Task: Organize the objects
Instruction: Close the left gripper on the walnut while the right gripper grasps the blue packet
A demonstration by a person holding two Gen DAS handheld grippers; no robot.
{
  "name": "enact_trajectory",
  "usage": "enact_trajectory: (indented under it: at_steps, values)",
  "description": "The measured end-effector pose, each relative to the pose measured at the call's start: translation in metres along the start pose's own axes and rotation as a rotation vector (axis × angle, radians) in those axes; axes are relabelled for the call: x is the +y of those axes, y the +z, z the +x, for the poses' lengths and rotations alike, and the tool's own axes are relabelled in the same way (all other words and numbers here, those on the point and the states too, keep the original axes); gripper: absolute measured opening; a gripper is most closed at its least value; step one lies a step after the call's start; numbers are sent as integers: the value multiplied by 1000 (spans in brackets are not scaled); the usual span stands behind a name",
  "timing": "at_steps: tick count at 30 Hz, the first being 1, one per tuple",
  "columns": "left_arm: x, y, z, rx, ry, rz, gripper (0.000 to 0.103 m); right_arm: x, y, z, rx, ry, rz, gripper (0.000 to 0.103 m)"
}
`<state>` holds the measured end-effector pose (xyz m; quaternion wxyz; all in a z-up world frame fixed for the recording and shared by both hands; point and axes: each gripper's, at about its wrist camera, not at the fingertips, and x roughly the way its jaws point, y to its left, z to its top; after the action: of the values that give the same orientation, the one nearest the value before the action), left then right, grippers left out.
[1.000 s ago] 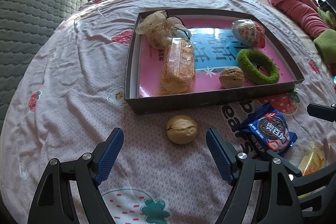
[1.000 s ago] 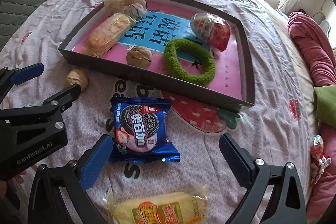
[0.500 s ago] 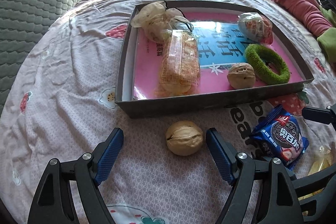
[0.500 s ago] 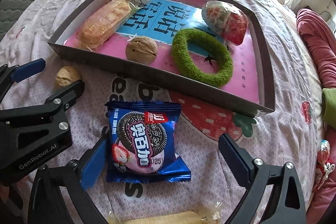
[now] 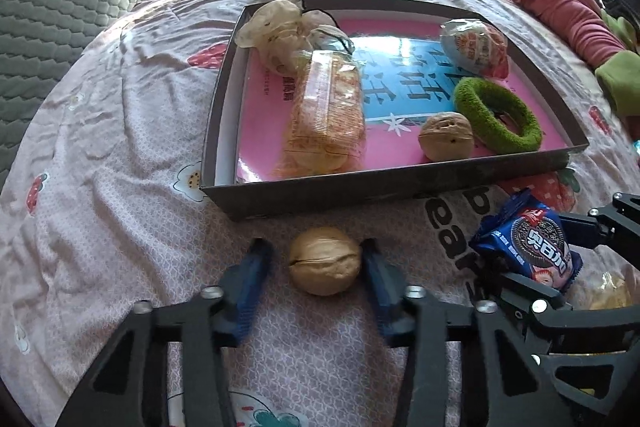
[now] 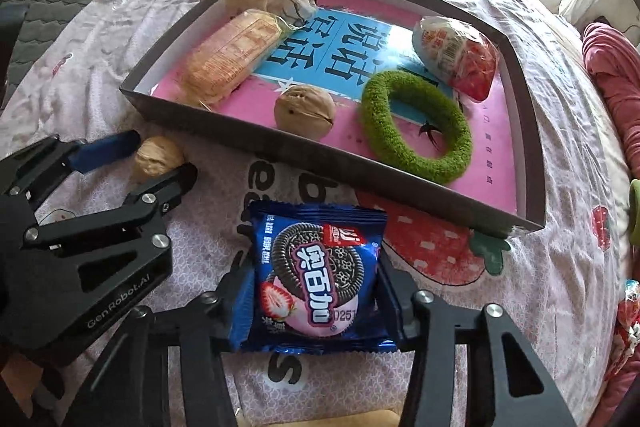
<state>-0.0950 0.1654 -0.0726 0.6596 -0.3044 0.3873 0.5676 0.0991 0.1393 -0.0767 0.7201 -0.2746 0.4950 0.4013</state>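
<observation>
On the strawberry-print bedspread (image 5: pixel 120 187), just in front of the shallow grey box (image 5: pixel 400 183), the left gripper (image 5: pixel 316 259) is closing around a loose walnut (image 5: pixel 324 261); its right blue pad touches the shell, while the left pad is still a little apart. To the right of that walnut, also in front of the box, the right gripper (image 6: pixel 316 291) is closing on a blue cookie packet (image 6: pixel 318 275), both pads against its sides. Inside the box lie a second walnut (image 6: pixel 304 111), a green ring (image 6: pixel 416 127), a wrapped cracker pack (image 6: pixel 232 55) and a wrapped egg-shaped toy (image 6: pixel 456 55).
</observation>
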Motion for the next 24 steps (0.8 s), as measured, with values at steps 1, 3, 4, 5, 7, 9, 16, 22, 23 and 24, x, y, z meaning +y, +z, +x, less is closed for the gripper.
enact_trajectory:
  at_steps: [1, 3, 4, 5, 7, 9, 16, 22, 23, 24]
  values:
    - [0, 1, 0, 5, -4, 1, 36, -1, -1, -1, -3, 4, 4, 52]
    - [0, 0, -2, 7, -8, 2, 36, -3, -1, -3, -9, 6, 8, 52]
    - [0, 0, -3, 8, -17, -2, 36, -4, -2, -5, -12, 12, 12, 52]
    - [0, 0, -4, 9, -21, -3, 36, -5, -2, -7, -14, 12, 14, 52]
    - [-1, -1, -7, 4, -18, 1, 36, -9, -2, -11, -24, 10, 21, 52]
    - [-1, -2, -10, -1, -14, 1, 36, -11, -1, -14, -30, 9, 26, 52]
    - [-5, -3, -27, -20, -7, 1, 36, -13, -7, -32, -61, 2, 34, 52]
    - [-7, -1, -55, -50, 4, 3, 36, -12, -12, -54, -90, 10, 37, 52]
    - [-7, -1, -59, -50, 4, 4, 36, -12, -12, -58, -96, 8, 37, 52]
    - [-7, -1, -64, -56, 2, 2, 36, -12, -12, -62, -102, 7, 38, 52]
